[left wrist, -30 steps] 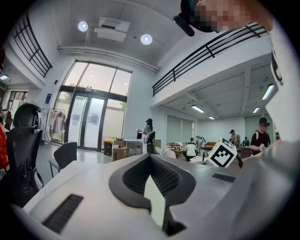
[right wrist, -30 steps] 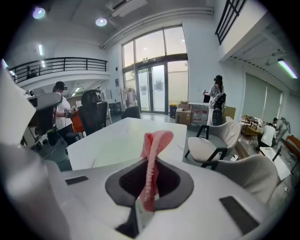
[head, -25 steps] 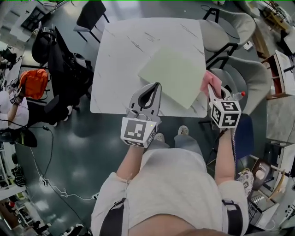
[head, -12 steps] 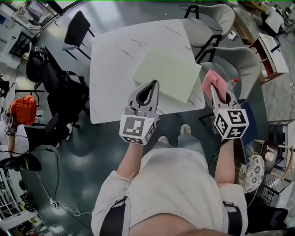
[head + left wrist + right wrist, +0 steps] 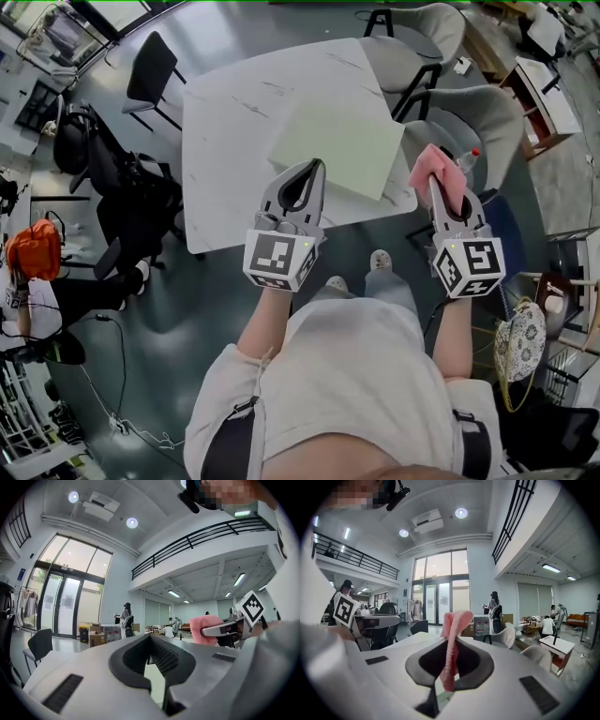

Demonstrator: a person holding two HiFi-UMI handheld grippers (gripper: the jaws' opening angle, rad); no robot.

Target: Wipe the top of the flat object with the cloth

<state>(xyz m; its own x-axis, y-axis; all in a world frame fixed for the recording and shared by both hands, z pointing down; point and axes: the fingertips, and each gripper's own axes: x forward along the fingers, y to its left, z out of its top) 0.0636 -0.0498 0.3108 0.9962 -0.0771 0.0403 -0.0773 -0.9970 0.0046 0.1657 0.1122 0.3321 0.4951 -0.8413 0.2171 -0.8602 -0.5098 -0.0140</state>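
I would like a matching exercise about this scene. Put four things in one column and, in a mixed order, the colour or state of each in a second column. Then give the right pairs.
Things
1. cloth
2. flat object
3. left gripper
4. table

Colours or states
A. white with thin dark veins
B. pale green, lying flat on the table
C. pink, gripped by the right gripper, off the table
D. fingers shut, nothing between them

Right pairs: 1-C, 2-B, 3-D, 4-A
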